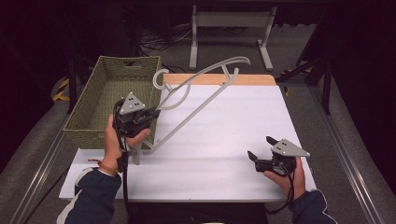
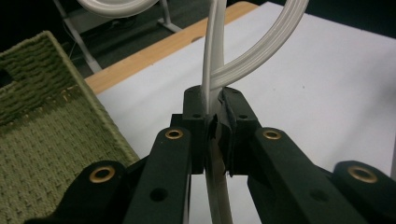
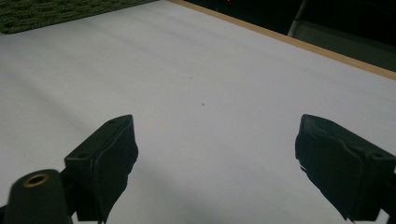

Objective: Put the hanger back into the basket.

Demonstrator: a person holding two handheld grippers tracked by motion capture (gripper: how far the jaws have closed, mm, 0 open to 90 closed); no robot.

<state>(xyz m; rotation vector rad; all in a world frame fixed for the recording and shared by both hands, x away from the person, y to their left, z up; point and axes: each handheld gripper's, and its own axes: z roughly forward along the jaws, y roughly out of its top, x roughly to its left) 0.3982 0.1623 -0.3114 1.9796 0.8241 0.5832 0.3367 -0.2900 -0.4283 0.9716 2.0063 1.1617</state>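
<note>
Leftmost, we are seeing a green woven basket sitting at the white table's edge. Beside it, our left gripper is clenching a pale ribbed plastic hanger, its ridges showing up close in the left gripper view. Our right gripper is hovering released over bare tabletop.

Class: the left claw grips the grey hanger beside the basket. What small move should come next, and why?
Probably swing the hanger left over the woven basket: the left claw is shut on it, it is lifted and tilted, and the right claw is open and idle.
</note>
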